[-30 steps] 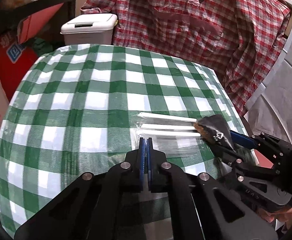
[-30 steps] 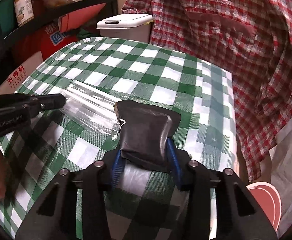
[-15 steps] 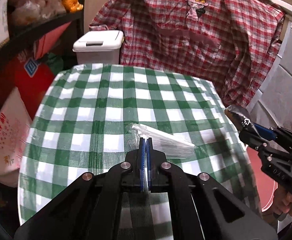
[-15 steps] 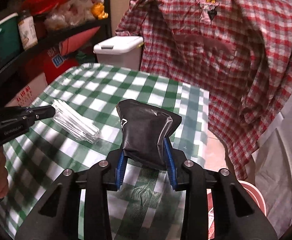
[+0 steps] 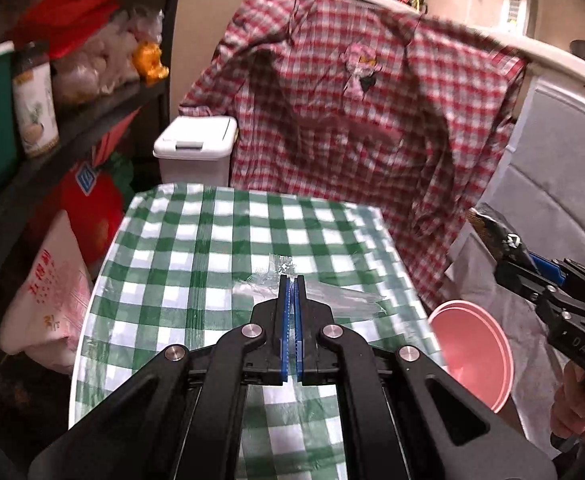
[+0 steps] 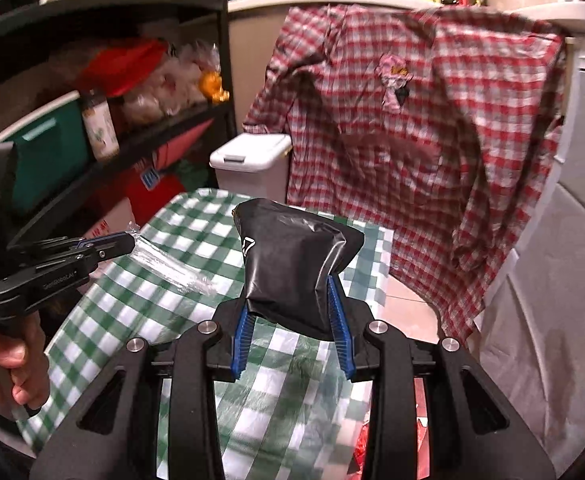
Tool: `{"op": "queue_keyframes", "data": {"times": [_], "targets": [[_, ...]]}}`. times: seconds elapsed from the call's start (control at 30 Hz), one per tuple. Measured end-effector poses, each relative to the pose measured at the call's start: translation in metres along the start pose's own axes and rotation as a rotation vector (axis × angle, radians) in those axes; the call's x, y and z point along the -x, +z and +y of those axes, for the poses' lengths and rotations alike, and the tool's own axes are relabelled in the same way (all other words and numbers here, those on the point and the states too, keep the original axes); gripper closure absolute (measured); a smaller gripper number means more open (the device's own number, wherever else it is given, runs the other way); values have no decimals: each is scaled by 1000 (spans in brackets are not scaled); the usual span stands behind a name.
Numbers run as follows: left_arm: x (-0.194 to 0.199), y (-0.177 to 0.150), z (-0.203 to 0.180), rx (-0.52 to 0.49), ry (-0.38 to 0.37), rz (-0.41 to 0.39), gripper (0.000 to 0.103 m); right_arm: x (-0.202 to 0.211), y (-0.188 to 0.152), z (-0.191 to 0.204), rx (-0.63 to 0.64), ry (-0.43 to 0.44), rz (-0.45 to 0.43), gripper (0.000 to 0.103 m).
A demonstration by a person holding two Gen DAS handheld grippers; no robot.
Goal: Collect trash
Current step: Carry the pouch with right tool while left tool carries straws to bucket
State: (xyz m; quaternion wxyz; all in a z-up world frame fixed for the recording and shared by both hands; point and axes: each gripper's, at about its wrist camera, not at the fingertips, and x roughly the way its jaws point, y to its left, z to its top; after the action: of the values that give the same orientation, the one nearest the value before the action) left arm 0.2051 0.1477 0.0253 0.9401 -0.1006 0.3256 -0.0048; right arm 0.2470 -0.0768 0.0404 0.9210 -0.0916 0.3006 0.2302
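My left gripper [image 5: 291, 280] is shut on a clear plastic wrapper [image 5: 332, 298] and holds it above the green checked table [image 5: 196, 248]. In the right wrist view the same wrapper [image 6: 172, 270] hangs from the left gripper [image 6: 130, 240] at the left. My right gripper [image 6: 292, 312] is shut on a black snack bag [image 6: 288, 264], held high over the table's right side. In the left wrist view the right gripper [image 5: 504, 252] with the black bag [image 5: 492, 228] is above a pink bin [image 5: 472, 356].
A white lidded trash can [image 5: 196, 148] stands behind the table. A red checked shirt [image 5: 352, 120] hangs at the back. Dark shelves [image 5: 72, 120] with jars and bags are on the left. A white sack [image 5: 48, 292] leans beside the table.
Both grippers have risen well above the table with their trash. The clear wrapper came off the tablecloth. The right gripper moved right, over the pink bin.
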Motion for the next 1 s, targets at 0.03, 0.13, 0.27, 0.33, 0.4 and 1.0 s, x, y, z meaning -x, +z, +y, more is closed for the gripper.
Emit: {"op": "queue_keyframes", "data": {"times": [0.03,0.13,0.27,0.33,0.4,1.0], "targets": [[7,0,-1,2,-5,-8,101,9,-1,-2,1,-1,-6,68],[21,-3,-6,-3,-10,-24,101,32,-9,-8,20,-12,-15,68],[37,-13,-18,13,-23,-25,101,52,-22,-17,28,-42,-24,68],[42,-19,-25,11,-29,-27,101,60,-30,-25,-3,-51,-29,68],[42,-24,-35,7,-35,-14,101,64,-38,-34,-43,-60,-32,68],[13,-33,-144,-103,-162,27,101,71,-95,-122,-167,-212,78,66]]}}
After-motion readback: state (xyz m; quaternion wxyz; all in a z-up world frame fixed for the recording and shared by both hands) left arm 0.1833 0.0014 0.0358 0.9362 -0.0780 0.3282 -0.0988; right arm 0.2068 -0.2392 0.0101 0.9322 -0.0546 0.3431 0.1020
